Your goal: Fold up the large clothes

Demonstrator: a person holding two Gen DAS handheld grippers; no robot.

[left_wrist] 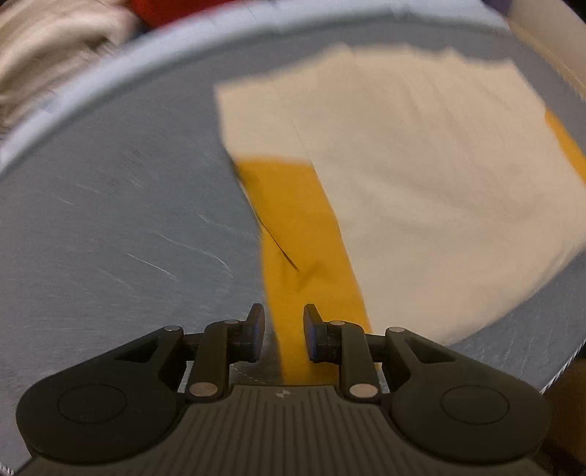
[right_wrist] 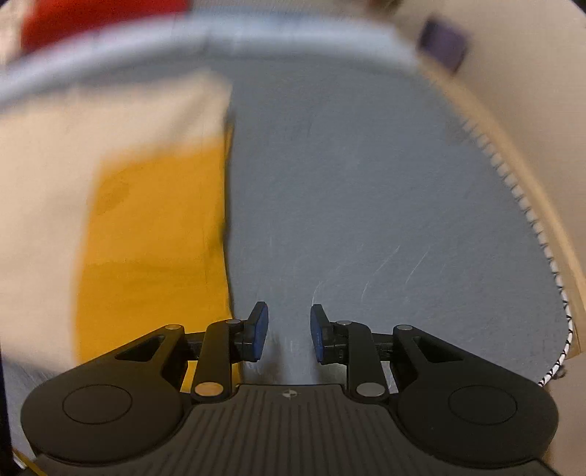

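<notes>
A folded garment with a cream part (left_wrist: 421, 175) and a mustard-yellow part (left_wrist: 300, 227) lies flat on the grey table (left_wrist: 110, 219). My left gripper (left_wrist: 284, 331) is open and empty, its fingers astride the near end of the yellow strip, just above it. In the right wrist view the same garment shows at the left, cream (right_wrist: 73, 146) around yellow (right_wrist: 154, 238). My right gripper (right_wrist: 288, 335) is open and empty over the bare table (right_wrist: 348, 183), just right of the garment's right edge. Both views are motion-blurred.
The table has a pale rim at the back (left_wrist: 183, 47). A heap of pale and red cloth (left_wrist: 73, 33) lies beyond the rim at the far left. A corded table edge (right_wrist: 527, 219) runs along the right, with a beige floor beyond.
</notes>
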